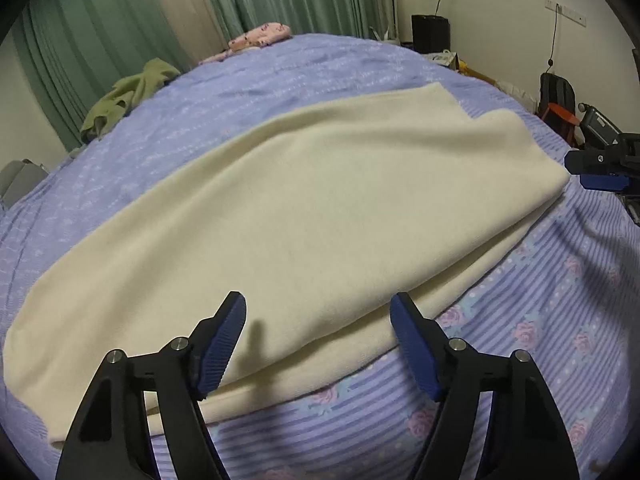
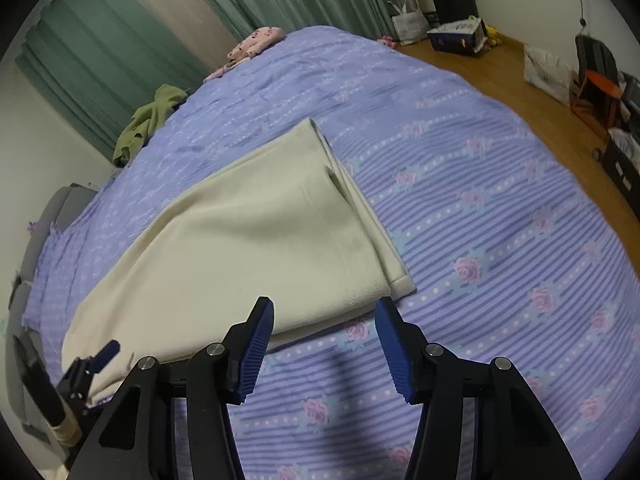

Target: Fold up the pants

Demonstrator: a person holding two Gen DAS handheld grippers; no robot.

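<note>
You are holding both tongs, left tongs point(image 1: 318, 340) and right tongs point(image 2: 324, 344), apart and empty over the near edge of cream pants point(image 1: 304, 216) lying on the bed point(image 2: 480, 208), risking pinching only the top layer.

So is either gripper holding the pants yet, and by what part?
Nothing is held. The left gripper stands open over the near edge of the cream pants; the right gripper stands open just short of their end.

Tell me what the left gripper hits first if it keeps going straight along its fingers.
Most likely the near edge of the cream pants; the open left gripper points at it. Depth is unclear.
</note>
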